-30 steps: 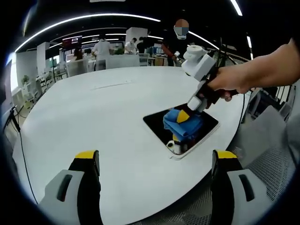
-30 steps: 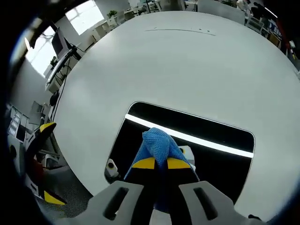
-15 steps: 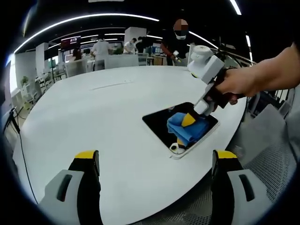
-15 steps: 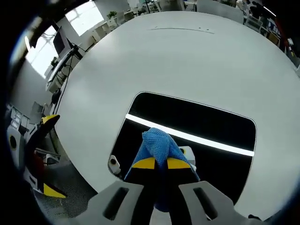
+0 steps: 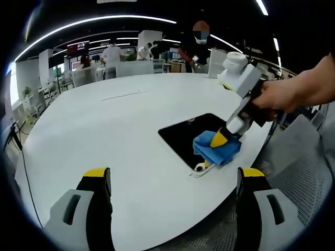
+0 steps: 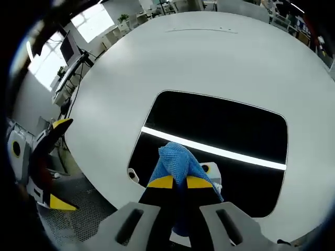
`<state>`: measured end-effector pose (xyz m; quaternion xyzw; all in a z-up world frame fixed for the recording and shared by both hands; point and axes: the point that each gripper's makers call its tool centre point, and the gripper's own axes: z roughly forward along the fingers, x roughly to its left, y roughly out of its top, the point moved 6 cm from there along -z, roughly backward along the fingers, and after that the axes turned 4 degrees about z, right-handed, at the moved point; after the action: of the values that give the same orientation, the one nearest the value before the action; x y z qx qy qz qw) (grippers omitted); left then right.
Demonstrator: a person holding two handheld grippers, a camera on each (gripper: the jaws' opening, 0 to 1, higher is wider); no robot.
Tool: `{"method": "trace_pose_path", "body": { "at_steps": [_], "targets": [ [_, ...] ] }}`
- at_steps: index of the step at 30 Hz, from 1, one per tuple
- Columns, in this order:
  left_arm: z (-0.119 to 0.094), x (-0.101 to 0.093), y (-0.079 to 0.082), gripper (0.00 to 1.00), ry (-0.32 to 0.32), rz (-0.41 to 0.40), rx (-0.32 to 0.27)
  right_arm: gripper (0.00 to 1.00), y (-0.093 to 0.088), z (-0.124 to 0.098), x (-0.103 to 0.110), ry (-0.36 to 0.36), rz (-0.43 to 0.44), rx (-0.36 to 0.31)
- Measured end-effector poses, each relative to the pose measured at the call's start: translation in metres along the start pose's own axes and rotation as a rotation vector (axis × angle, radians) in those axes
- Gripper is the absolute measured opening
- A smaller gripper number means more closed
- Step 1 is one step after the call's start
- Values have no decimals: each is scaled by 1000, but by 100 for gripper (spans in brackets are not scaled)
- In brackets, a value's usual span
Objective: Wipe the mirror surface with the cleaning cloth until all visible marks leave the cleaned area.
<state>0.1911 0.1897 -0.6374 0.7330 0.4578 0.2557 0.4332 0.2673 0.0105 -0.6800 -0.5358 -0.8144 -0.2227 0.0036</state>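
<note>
While your right gripper (image 6: 175, 181) pinches the cloth (image 6: 177, 162) flat against the mirror (image 6: 220, 130) at its 6 o'clock edge to scrub there, your left gripper (image 5: 172, 180) hangs spread above the counter (image 5: 104, 130), clear of it.

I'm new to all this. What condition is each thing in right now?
Right gripper: shut on the cloth.
Cloth: bunched, pressed on the mirror near its table-edge end.
Mirror: lying flat on the table, reflecting a ceiling light strip.
Left gripper: open, holding nothing.
Table: white, bare around the mirror.
</note>
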Motion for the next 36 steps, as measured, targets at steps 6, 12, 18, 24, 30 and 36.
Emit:
{"method": "trace_pose_path", "body": {
  "at_steps": [6, 12, 18, 24, 30, 36],
  "targets": [
    [-1, 1, 0, 99, 3, -16, -9, 0, -6, -3, 2, 11, 17, 3],
    [-1, 1, 0, 99, 3, -9, -11, 0, -10, -4, 3, 24, 12, 6],
    [-1, 2, 0, 99, 16, -14, -7, 0, -8, -2, 3, 27, -11, 8],
    [-2, 1, 0, 98, 7, -3, -7, 0, -6, 0, -1, 50, 12, 11],
    [-2, 1, 0, 98, 3, 2, -10, 0, -7, -1, -1, 38, -30, 12],
    [-2, 2, 0, 98, 9, -4, -13, 0, -7, -1, -7, 53, -25, 16]
  ]
}}
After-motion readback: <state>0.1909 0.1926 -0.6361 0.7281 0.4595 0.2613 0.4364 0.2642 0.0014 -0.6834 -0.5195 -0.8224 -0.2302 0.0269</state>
